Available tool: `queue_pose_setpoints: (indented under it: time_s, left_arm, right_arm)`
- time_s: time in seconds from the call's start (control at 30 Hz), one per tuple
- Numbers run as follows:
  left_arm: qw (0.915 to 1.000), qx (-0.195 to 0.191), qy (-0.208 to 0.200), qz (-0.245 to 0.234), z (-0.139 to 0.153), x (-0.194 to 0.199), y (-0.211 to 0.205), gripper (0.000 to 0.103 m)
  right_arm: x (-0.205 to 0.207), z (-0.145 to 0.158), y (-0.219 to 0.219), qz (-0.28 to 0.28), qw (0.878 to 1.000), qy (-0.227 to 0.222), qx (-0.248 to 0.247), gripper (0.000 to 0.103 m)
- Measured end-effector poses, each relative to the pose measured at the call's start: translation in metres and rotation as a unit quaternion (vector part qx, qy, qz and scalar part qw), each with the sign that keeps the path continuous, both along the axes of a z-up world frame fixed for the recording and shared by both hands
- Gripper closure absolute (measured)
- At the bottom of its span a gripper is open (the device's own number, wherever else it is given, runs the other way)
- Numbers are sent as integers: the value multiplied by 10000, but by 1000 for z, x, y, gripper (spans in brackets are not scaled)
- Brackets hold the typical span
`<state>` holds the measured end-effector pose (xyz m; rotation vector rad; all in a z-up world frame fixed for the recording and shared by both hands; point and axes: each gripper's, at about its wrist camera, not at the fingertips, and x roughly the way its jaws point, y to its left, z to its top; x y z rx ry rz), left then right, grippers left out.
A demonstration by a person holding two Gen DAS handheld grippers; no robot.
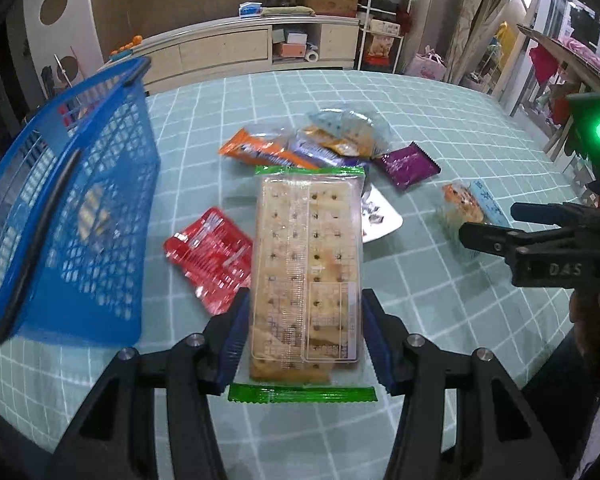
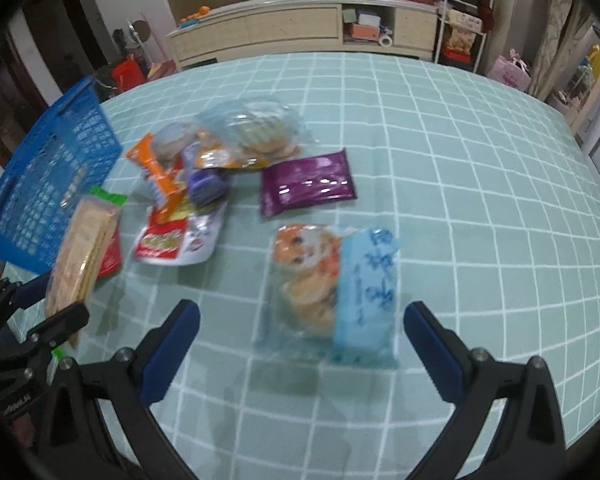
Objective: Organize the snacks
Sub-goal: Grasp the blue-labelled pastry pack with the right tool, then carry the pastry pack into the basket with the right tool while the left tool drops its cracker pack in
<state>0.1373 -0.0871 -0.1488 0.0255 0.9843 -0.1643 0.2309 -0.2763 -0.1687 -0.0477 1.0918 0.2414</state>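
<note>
Left tongs (image 1: 304,340) clamped on cracker pack (image 1: 306,264) (lifted off table (image 1: 440,92)), blue basket (image 1: 72,208) to their left | right tongs (image 2: 300,344) wide open, nothing held, blue-orange snack bag (image 2: 336,288) between fingers, ahead

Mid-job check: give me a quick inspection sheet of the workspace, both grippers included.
Surface: table under a mint grid cloth.
Job's things: cracker pack held; blue basket at left; cat-print pouch, purple packet, red packet, mixed snack pile lying loose.
Clutter: nothing seen.
Grippers: left gripper shut on the crackers; right gripper open by the pouch.
Cables: nothing seen.
Surroundings: sideboard, white rack.
</note>
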Motion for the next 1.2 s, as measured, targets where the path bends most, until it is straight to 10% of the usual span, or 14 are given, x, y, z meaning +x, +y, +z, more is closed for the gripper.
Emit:
queue_pose_setpoints:
  time_s: [0.23,0.43,0.57,1.2]
  left_arm:
    - [10000,2,27,-49,-6,20,-13,52]
    - [10000,-53,34,-70,-7,30,-19,52]
    - [9999,-38,-43,-96,-1,29,-20,52]
    - [9921,-8,-1254,35,135,-23,48,52]
  right_arm:
    - [21,-22,-7,-1,9993,376,-28,1]
    - [25,-26,-5,111,9993,345,-126,30]
    - [23,-20,0,121,9994,303,-128,32]
    - [-21,125,82,805,9934,-745,326,32]
